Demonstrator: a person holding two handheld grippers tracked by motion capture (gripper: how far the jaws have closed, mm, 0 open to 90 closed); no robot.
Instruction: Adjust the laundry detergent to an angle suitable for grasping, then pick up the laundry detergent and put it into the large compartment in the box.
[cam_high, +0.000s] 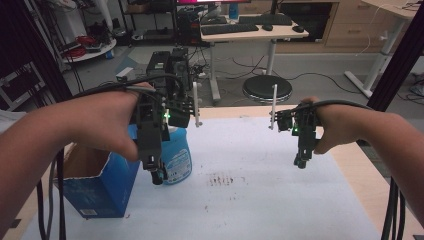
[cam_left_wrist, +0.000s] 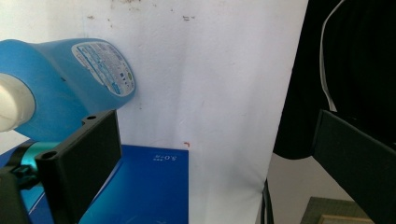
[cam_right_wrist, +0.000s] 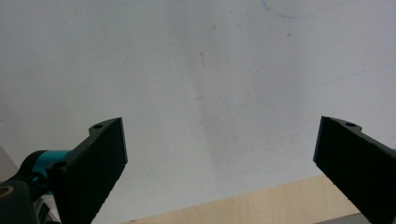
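A blue plastic bottle (cam_high: 177, 157) with a white cap (cam_left_wrist: 14, 107) stands upright on the white sheet (cam_high: 260, 200), just right of an open blue cardboard box (cam_high: 100, 190). My left gripper (cam_high: 159, 177) points down in front of the bottle, close to it. In the left gripper view its jaws (cam_left_wrist: 215, 140) stand wide apart with nothing between them; the bottle (cam_left_wrist: 70, 88) lies outside the left jaw and the box top (cam_left_wrist: 144, 186) below. My right gripper (cam_high: 301, 162) hangs over the sheet's right part, open (cam_right_wrist: 219, 135) and empty.
The wooden table (cam_high: 350, 160) shows around the sheet, also as a strip (cam_right_wrist: 261, 205) in the right gripper view. Two white pegs (cam_high: 273, 105) stand at the far edge. Beyond are a round stool (cam_high: 266, 89), a desk (cam_high: 250, 32) and black frame posts (cam_high: 400, 55).
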